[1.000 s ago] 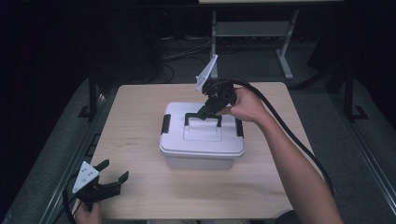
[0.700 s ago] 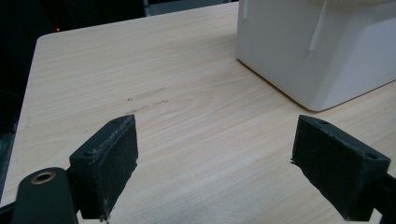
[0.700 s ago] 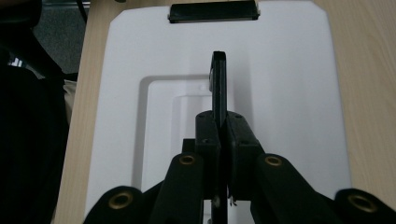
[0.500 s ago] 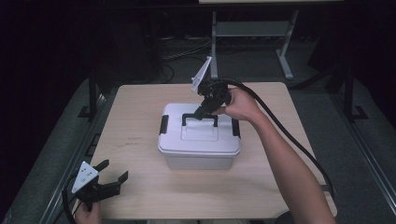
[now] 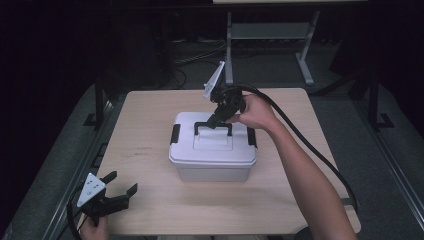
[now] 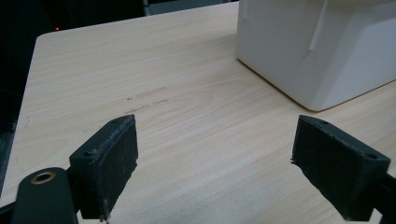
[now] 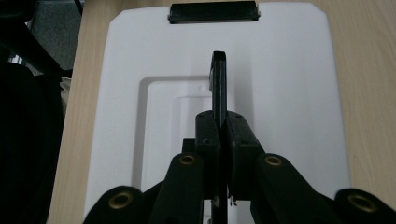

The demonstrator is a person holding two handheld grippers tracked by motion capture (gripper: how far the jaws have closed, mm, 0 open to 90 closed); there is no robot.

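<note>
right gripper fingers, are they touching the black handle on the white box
Touching. The right gripper view shows the right gripper with both fingers pressed flat against the upright black handle of the white box, no gap either side.

Lit tabletop, dark surroundings, perhaps slightly soft
</note>
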